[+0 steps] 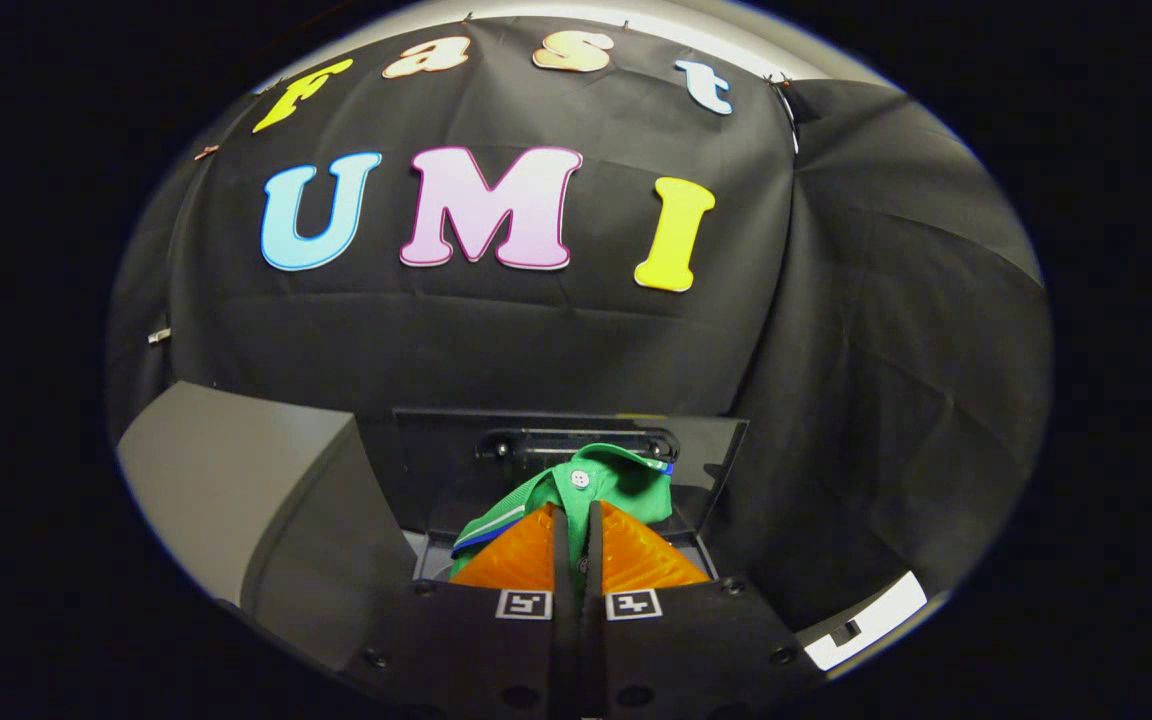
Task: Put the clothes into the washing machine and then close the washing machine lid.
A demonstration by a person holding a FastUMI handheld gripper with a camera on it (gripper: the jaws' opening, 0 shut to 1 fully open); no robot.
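Note:
My gripper (576, 512) is shut on a green garment (626, 485) with a white button and a blue-and-white striped trim. The cloth bunches up over and around the fingertips and hangs down on their left side. Just beyond the fingers stands the washing machine's dark lid (436, 450), raised upright, with a handle recess near its top. Below the garment a strip of the machine's opening edge (428, 560) shows beside the left finger. The drum inside is hidden by the fingers and the cloth.
A grey slanted panel (236, 480) rises left of the machine. The black cloth wall (886, 400) hangs close behind and to the right. A white-edged piece (866, 620) lies low on the right.

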